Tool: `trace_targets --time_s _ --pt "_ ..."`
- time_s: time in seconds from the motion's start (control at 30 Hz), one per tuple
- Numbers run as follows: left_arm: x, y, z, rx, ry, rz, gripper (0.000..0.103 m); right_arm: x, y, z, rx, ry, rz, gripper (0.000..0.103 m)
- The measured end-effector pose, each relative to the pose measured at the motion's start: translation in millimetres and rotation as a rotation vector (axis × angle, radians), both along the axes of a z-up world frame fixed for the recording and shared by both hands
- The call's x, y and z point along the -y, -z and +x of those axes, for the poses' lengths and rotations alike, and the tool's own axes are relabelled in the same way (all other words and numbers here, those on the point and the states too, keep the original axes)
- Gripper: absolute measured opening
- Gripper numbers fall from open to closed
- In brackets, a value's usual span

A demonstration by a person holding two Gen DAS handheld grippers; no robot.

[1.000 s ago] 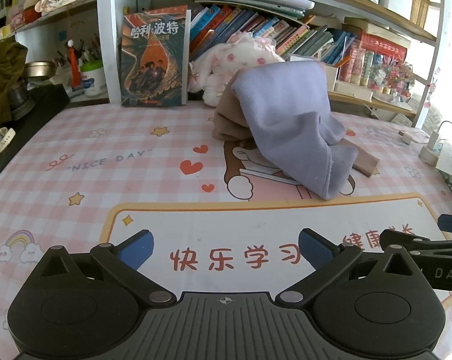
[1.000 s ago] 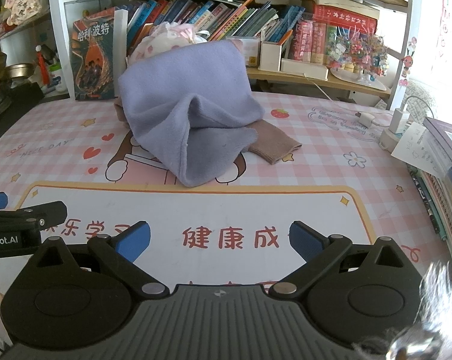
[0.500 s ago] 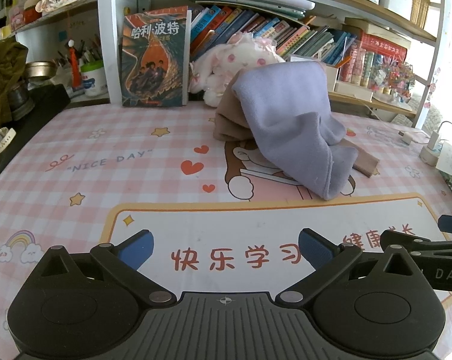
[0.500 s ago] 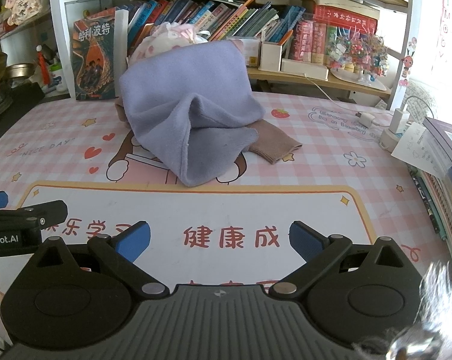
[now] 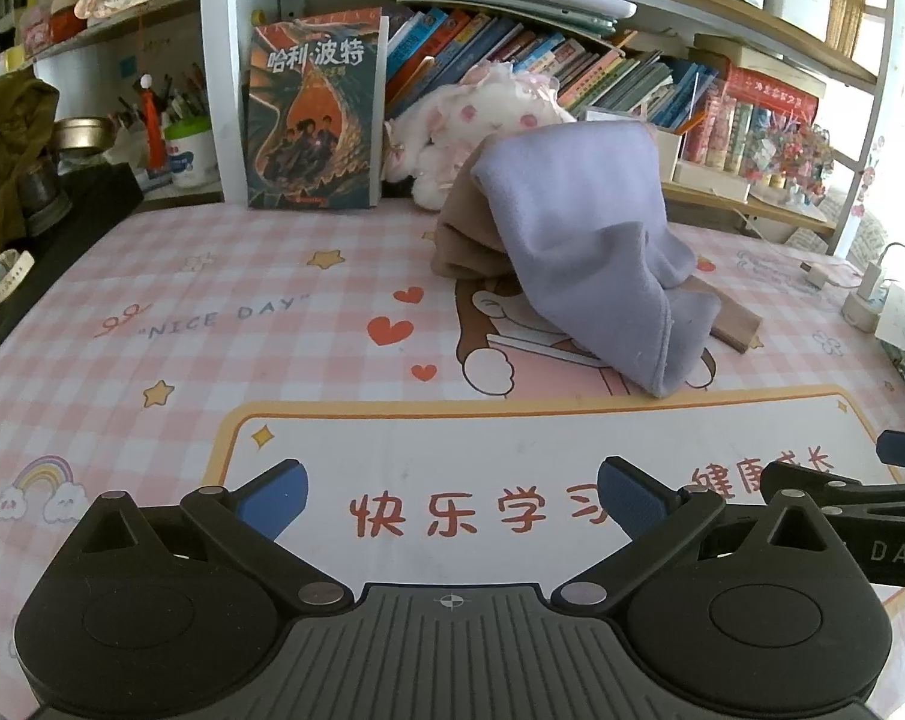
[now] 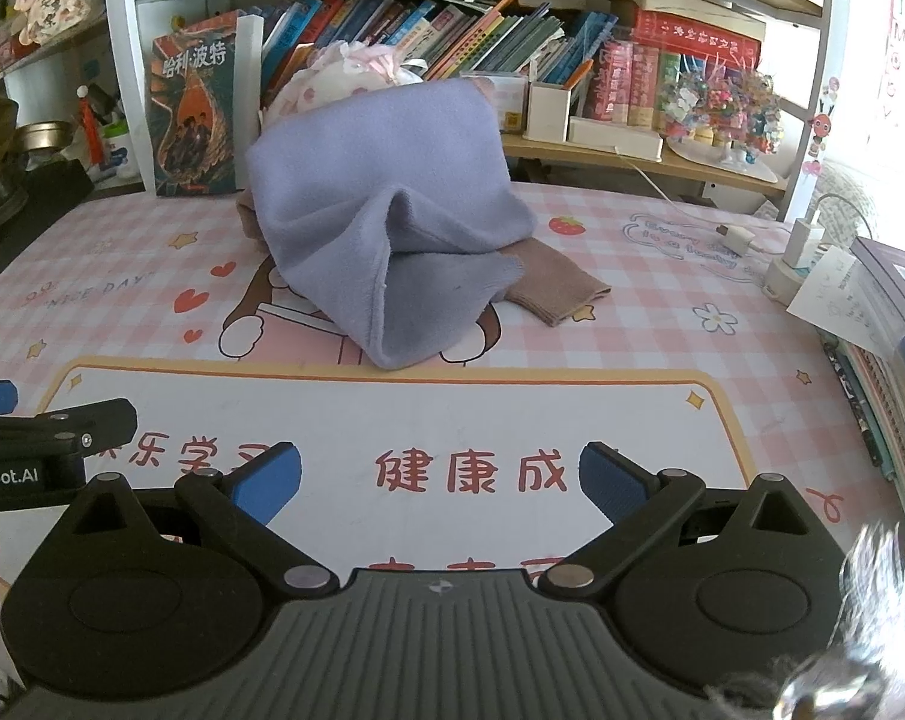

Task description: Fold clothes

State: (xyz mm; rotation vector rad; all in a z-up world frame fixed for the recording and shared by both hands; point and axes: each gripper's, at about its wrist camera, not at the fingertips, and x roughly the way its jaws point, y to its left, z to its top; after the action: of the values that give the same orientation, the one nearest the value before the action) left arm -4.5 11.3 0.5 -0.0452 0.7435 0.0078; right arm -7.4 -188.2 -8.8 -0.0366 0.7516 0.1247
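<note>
A lilac garment point(image 5: 590, 240) lies heaped on a brown garment point(image 5: 464, 240) at the back middle of the pink checked desk mat point(image 5: 212, 324). The heap leans on a white plush toy point(image 5: 470, 114). In the right wrist view the lilac garment point(image 6: 386, 228) hangs over the brown garment point(image 6: 554, 288). My left gripper point(image 5: 452, 492) is open and empty, low over the mat's white panel, well short of the clothes. My right gripper point(image 6: 440, 480) is open and empty beside it, also short of the clothes.
A bookshelf with a standing dark book point(image 5: 314, 120) and rows of books point(image 6: 428, 30) runs along the back. Chargers and cables point(image 6: 794, 258) and stacked books point(image 6: 896, 360) lie at the right edge. A black box point(image 5: 62, 222) with clutter sits at the left.
</note>
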Motion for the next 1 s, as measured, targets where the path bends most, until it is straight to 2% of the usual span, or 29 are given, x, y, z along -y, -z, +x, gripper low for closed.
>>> trace_targets --time_s 0.67,1.0 --pt "-14.1 2.9 7.4 -0.017 0.019 0.006 0.103 -12.7 2.2 5.8 -0.012 0.009 0.001 0.1" --pt "-31.7 3.2 9.6 -0.016 0.08 -0.023 0.103 -30.6 -3.8 0.7 0.006 0.044 -0.006 0.1"
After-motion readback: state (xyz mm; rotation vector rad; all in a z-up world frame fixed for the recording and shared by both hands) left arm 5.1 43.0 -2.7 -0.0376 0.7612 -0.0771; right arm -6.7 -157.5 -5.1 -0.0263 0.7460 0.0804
